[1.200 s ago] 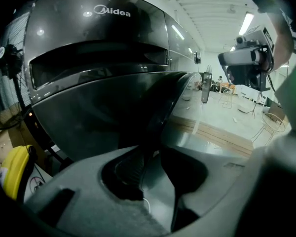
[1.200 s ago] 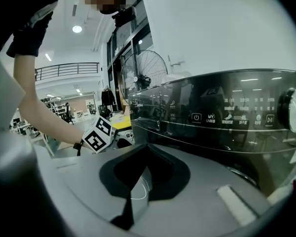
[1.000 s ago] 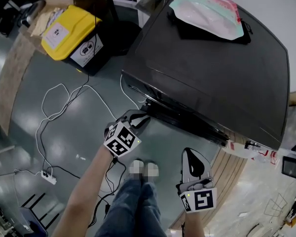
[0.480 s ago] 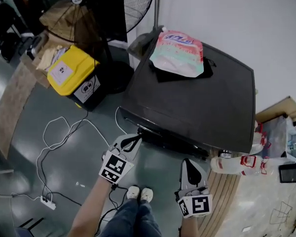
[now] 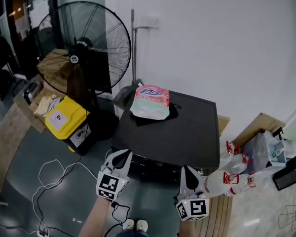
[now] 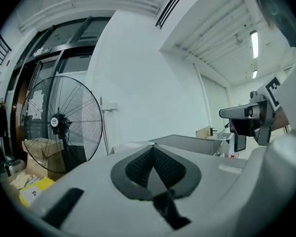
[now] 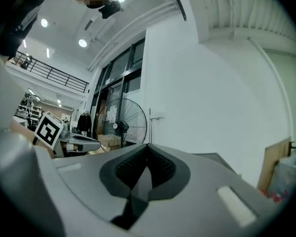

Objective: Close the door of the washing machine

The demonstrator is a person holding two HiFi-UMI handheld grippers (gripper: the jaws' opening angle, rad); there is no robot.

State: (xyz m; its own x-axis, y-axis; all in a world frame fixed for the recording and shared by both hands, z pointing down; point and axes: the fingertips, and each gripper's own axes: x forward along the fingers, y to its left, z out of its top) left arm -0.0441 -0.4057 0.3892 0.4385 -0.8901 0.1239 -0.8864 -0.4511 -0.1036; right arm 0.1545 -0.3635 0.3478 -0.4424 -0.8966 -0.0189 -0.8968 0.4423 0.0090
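- Washing machine (image 5: 172, 137) against the white wall, its dark flat top turned toward the head view.
- Its front face only a dark strip under the near edge, so the door itself not to be made out.
- Left gripper (image 5: 122, 155) held up near the machine's front left corner, pointing roughly level across the top.
- Jaws pressed together there, nothing between the pads.
- Right gripper (image 5: 187, 170) near the front right corner, apart from the left one, jaws likewise pressed together and empty.
- Toward the back of the top: a pink-and-green detergent pouch (image 5: 150, 102) lying on a dark cloth (image 5: 171, 111).
- Left of the machine: a large pedestal fan (image 5: 89, 43), a yellow-lidded bin (image 5: 66, 120), and a white cable (image 5: 52, 174) looped on the grey floor.
- Right of the machine: clear plastic bottles (image 5: 217, 180) with red labels, lying low beside its front corner.
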